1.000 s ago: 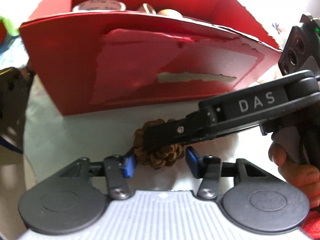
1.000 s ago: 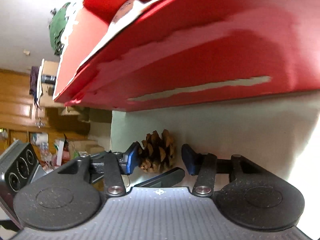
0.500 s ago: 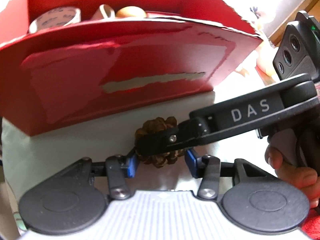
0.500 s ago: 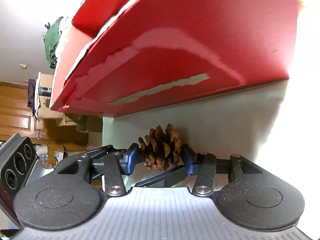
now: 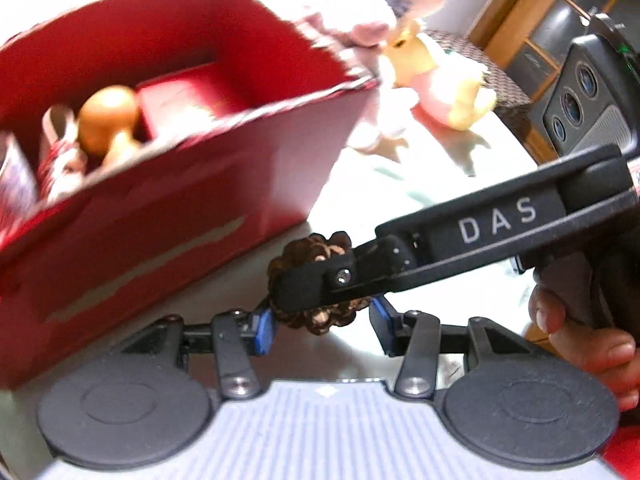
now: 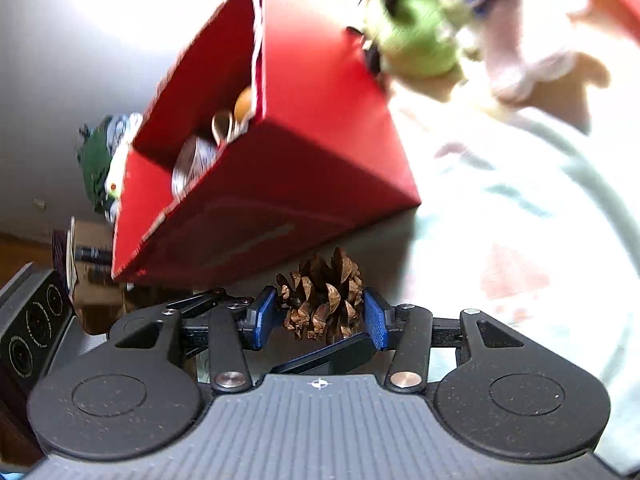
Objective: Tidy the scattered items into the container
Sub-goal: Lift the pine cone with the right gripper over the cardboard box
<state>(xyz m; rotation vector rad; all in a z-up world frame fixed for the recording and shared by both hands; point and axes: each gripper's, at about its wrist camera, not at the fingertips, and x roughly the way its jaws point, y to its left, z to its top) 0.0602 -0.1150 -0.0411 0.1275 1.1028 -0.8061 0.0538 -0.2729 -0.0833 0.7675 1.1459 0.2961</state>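
A brown pine cone [image 5: 316, 248] hangs just above the pale tabletop, held between both grippers at once. In the left wrist view my left gripper [image 5: 320, 326] is shut on it, its blue pads [image 5: 262, 330] against the cone's sides. One finger [image 5: 308, 292] of my right gripper crosses in front of the cone. In the right wrist view my right gripper [image 6: 320, 320] is also shut on the pine cone [image 6: 324, 296]. The open red box [image 5: 160, 220] stands just behind and to the left, seen tilted as the red box [image 6: 300, 160].
The box holds a tape roll [image 6: 192, 160], a round-headed wooden piece [image 5: 108, 116] and other small things. A yellow and pink plush toy [image 5: 440, 80] and a green plush toy [image 6: 412, 28] stand behind the box's right end. A person's hand [image 5: 580, 340] grips the right handle.
Both grippers have risen and slid right along the box's front with the pine cone between them. The box's inside and right corner now show.
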